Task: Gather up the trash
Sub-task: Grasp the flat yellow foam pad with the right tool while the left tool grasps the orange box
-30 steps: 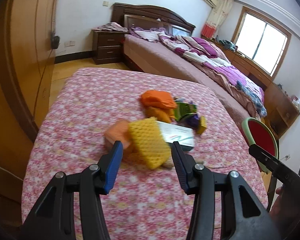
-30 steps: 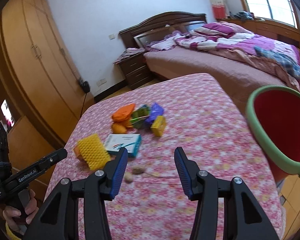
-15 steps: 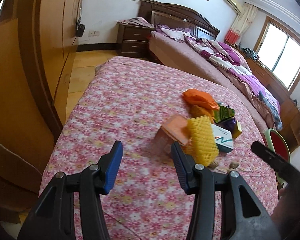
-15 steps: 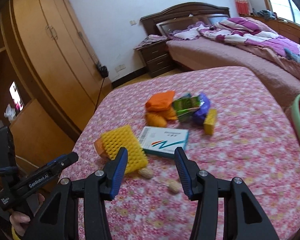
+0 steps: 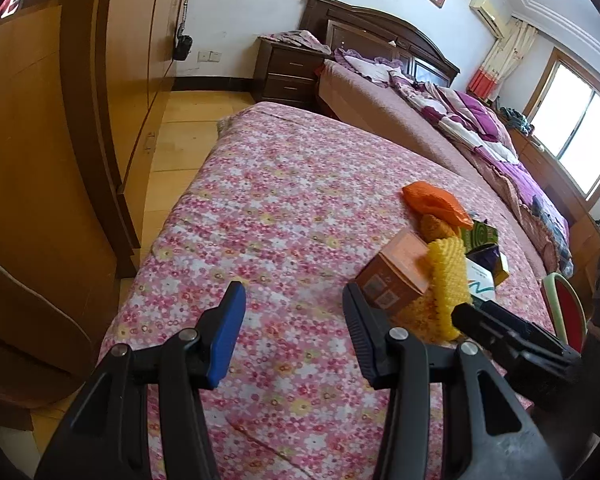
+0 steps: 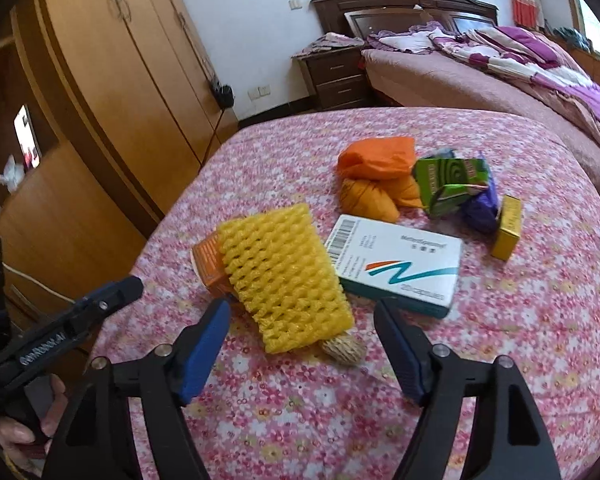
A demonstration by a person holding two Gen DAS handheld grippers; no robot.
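Left wrist view: left tool (image 5: 294,312), jaws apart and empty, above the floral bed cover (image 5: 284,200); orange carton (image 5: 396,278) lies just right.

Right wrist view: right tool (image 6: 302,330), jaws just widened, empty, frames the yellow foam net (image 6: 284,276) and a peanut shell (image 6: 344,350); medicine box (image 6: 396,264) lies beside.

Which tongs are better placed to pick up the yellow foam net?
Right. The right tongs are open, with the yellow foam net just ahead; the left tongs face bare bedspread beside it.
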